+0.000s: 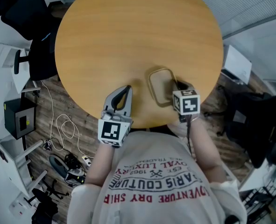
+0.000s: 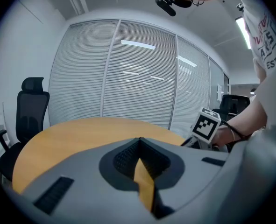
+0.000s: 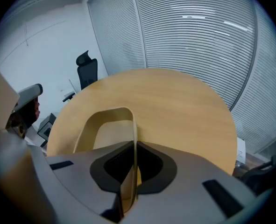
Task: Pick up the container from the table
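**Right gripper had hold of the container**

The container (image 1: 159, 84) (image 3: 104, 124) was a pale open box with round corners. It was at the near edge of the round wooden table (image 1: 138, 31) (image 3: 184, 106), on the person's right side. I could not tell if its bottom touched the table top. The right gripper (image 1: 177, 85) (image 3: 134, 146) pointed down at the table, and its jaws were pressed tight on the container's thin right wall. The left gripper (image 1: 126, 88) (image 2: 138, 143) was at the table's near edge too, to the left of the container and not touching it. Its jaws were together with nothing in them. A black chair (image 1: 23, 8) (image 2: 31, 111) stood past the table's far left side. White cables (image 1: 65, 125) lay on the floor left of the table.
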Available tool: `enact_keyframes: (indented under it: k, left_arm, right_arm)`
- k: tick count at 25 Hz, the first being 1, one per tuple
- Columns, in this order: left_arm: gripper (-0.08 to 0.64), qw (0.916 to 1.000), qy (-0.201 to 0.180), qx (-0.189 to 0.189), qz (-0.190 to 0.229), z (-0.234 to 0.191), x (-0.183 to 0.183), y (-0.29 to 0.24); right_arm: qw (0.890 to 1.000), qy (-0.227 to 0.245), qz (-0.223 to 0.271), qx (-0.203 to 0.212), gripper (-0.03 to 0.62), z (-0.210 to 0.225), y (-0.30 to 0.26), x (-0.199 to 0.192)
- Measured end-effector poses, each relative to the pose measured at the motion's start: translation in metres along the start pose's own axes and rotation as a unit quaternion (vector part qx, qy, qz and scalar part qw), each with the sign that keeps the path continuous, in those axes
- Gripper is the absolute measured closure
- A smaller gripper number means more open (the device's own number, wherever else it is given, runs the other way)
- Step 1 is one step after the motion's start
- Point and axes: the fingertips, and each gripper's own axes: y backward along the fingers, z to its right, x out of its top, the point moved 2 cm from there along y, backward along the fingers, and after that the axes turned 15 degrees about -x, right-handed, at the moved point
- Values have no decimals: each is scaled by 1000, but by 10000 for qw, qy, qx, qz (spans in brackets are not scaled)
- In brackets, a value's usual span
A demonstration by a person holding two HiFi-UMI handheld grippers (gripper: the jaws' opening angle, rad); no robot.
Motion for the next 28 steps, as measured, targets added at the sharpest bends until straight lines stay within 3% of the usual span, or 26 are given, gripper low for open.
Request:
enact_keyframes:
  k: [12,22,28]
  left_arm:
    - [560,9982,-493,227,261,-6,31,19]
    - [560,9919,-862,446,818,-15,86,31]
    - [560,9882,-890,467,1157,-16,113,40]
  right_arm:
    - [9907,5,1353,142,586,3,75,87]
    - [9642,-172,2632,269,586,8,157,153]
    - [9478,-309,3156,330,586,17,191,170]
